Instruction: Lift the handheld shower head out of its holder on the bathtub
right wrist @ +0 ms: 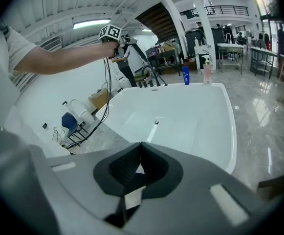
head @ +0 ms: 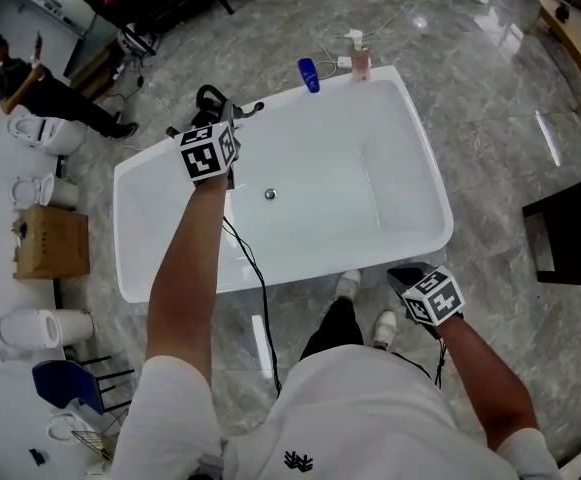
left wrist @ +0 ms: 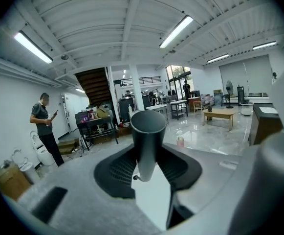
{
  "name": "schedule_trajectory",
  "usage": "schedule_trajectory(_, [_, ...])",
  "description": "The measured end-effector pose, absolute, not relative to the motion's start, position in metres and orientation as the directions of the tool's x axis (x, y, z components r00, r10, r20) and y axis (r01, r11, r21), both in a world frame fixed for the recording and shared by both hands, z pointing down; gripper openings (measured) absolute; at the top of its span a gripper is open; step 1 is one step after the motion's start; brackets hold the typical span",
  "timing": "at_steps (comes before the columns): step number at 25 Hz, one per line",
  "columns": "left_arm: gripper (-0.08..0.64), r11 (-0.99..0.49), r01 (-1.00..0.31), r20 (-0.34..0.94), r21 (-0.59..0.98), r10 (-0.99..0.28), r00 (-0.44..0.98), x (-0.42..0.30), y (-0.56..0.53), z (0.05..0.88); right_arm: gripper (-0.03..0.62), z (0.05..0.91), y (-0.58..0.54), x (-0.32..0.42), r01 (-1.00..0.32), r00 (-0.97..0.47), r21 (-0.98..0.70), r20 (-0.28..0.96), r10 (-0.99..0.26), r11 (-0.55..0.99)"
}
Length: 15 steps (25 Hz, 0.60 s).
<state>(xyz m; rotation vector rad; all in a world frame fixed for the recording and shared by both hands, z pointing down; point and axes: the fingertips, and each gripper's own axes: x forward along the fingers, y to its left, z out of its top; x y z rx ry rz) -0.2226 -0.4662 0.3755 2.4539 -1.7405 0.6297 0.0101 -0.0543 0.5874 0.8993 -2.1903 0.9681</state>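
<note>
Evidently to lift it clear of the tub [head: 427,158], the left gripper [head: 222,118] has its jaws clamped on the shower head [left wrist: 148,136], while the right gripper [right wrist: 139,170] idles with jaws closed.

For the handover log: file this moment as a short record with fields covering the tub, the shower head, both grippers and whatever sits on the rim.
tub: white bathtub, no water seen, drain in its floor
shower head: dark handle between the left gripper's fingers, held above the taps on the far rim
left gripper: shut on the shower head
right gripper: fingers together, nothing in them, near the tub's near rim
rim items: blue bottle and pink bottle at one end
bystander: person standing beyond the tub
</note>
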Motion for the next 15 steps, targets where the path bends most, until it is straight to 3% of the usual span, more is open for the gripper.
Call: schedule_trajectory(15, [0.138, -0.370, -0.908, 0.300, -0.197, -0.904, 0.303, -0.218, -0.347, 0.328, 0.014, 0.573, -0.002, 0.011, -0.719, -0.637, -0.382, 0.697, -0.330, 0.581])
